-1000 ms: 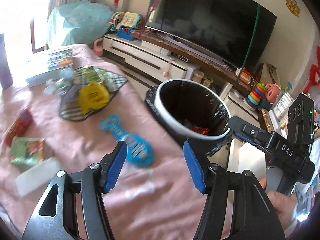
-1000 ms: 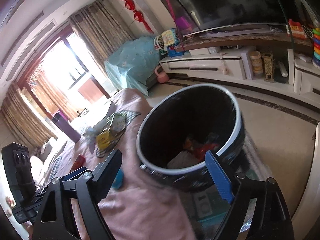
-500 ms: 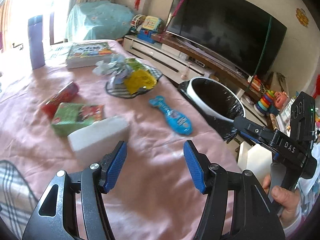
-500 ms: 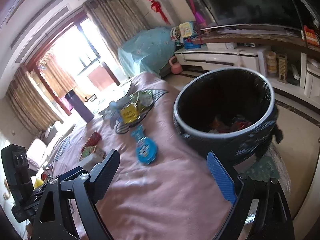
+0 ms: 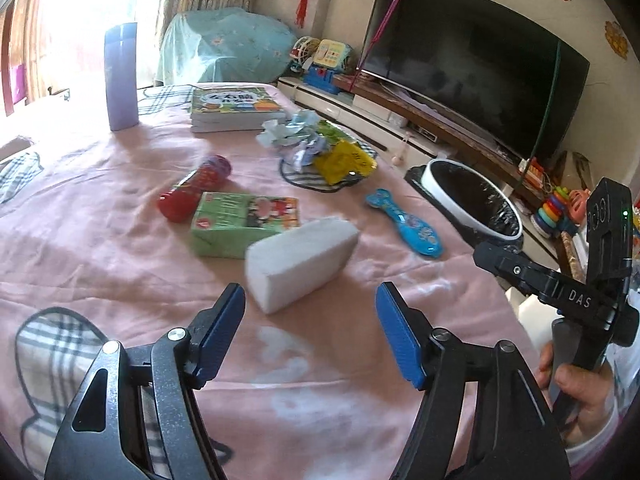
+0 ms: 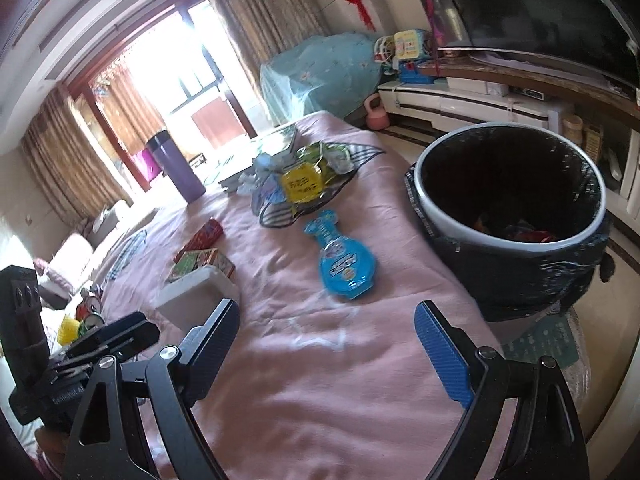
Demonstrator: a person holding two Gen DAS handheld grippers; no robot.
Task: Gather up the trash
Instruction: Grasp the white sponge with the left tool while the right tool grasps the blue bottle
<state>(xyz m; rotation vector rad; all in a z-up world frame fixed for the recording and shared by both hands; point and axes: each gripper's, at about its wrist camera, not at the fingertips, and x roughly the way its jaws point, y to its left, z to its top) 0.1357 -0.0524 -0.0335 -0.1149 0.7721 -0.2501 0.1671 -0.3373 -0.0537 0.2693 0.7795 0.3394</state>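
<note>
left gripper (image 5: 310, 336): fingers apart, empty, just been opening | right gripper (image 6: 326, 350): fingers wide, empty, body lettered "DAS" | white foam block (image 5: 300, 264): wedge-shaped, on pink cloth surface (image 5: 100, 256) beside green carton (image 5: 240, 224) | yellow wrapper (image 5: 344, 160): crinkled, on striped mat | trash bin (image 6: 512, 216): round, black-lined, at surface edge

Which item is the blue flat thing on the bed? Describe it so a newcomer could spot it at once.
Start at the black-lined bin beside the pink bedspread. Next to it on the spread lies a blue blister pack, below the wrapper pile. It is the only bright blue, bottle-shaped, flat item.
</note>
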